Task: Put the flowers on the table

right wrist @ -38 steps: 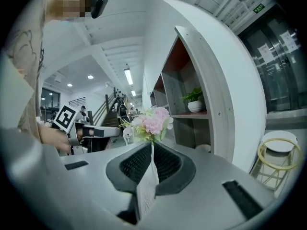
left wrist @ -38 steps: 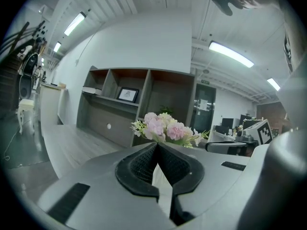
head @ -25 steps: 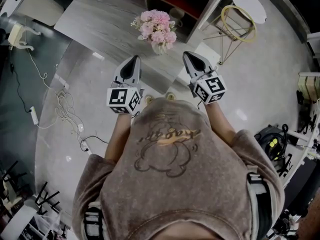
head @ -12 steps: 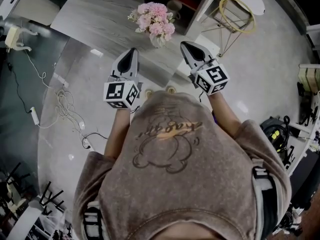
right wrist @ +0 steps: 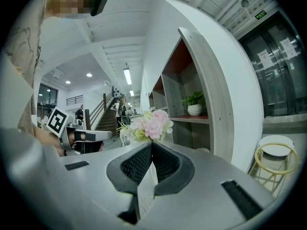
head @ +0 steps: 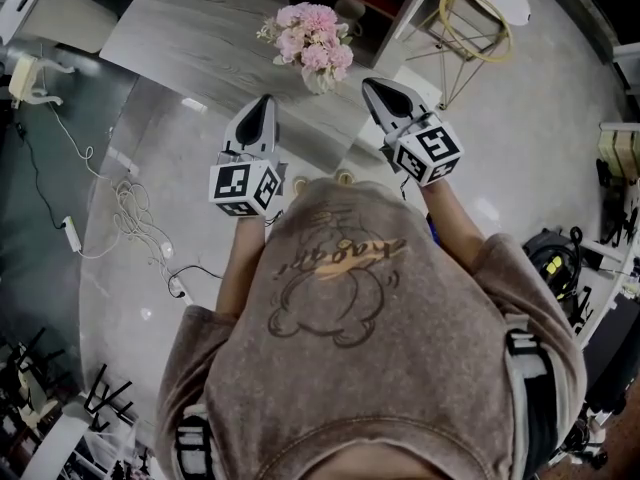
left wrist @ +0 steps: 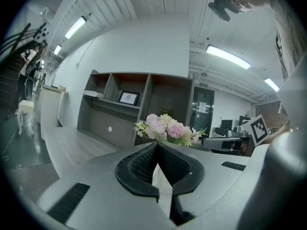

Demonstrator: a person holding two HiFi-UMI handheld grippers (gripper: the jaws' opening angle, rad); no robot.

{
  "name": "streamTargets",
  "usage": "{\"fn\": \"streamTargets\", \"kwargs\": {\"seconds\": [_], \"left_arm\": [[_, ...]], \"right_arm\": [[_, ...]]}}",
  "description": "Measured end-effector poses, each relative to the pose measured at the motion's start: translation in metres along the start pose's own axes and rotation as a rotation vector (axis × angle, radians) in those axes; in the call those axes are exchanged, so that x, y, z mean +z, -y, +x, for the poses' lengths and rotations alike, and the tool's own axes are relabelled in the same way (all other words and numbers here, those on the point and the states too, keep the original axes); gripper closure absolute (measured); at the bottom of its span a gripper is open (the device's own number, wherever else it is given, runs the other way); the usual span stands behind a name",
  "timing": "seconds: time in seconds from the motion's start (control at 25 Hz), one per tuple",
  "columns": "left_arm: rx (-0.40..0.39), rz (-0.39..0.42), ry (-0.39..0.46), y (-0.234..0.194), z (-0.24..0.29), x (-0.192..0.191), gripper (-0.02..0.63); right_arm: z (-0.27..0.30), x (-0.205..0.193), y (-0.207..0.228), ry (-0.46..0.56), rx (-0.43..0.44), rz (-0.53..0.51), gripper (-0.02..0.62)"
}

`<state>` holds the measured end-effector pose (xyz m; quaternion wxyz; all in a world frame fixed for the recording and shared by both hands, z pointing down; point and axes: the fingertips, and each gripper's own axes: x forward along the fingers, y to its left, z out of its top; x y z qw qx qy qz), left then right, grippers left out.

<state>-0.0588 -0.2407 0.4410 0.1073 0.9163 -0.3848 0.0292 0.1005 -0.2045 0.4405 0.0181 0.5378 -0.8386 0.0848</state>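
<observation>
Head view: a person in a brown printed shirt holds the left gripper (head: pixel 265 103) and the right gripper (head: pixel 367 85) out over a pale glossy floor, both noses aimed at the top of the frame. The flowers (head: pixel 311 44), a pink bunch in a pale vase, stand on the grey wood table (head: pixel 190 38) at upper centre, near its edge. They sit ahead of both sets of fingertips and between the two lines of aim, with neither gripper touching them. A stool (head: pixel 478 23) with a yellow ring stands at upper right, and white cables (head: pixel 130 213) trail over the floor at left. Left gripper view: the black ribbed fingers (left wrist: pixel 139 164) meet at their tips, closed with nothing between them. The flowers (left wrist: pixel 165 128) rise just above the tips at mid-frame, apart from them, before a grey shelf unit (left wrist: pixel 120 104). The right gripper shows at the right edge. Right gripper view: the fingers (right wrist: pixel 165 163) are pressed together and empty. The flowers (right wrist: pixel 149 123) appear just above and slightly left of the tips, beyond reach. A potted plant (right wrist: pixel 194 104) sits on a shelf at right, and the left gripper shows at left.
</observation>
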Motion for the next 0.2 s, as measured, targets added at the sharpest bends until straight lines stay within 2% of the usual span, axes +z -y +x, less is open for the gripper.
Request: {"fn": "streamTargets", "kwargs": {"seconds": [0.2], "left_arm": [[0.000, -0.005, -0.003, -0.0042, 0.0037, -0.0003, 0.588]], "right_arm": [[0.0056, -0.0004, 0.0017, 0.001, 0.001, 0.003, 0.597]]}}
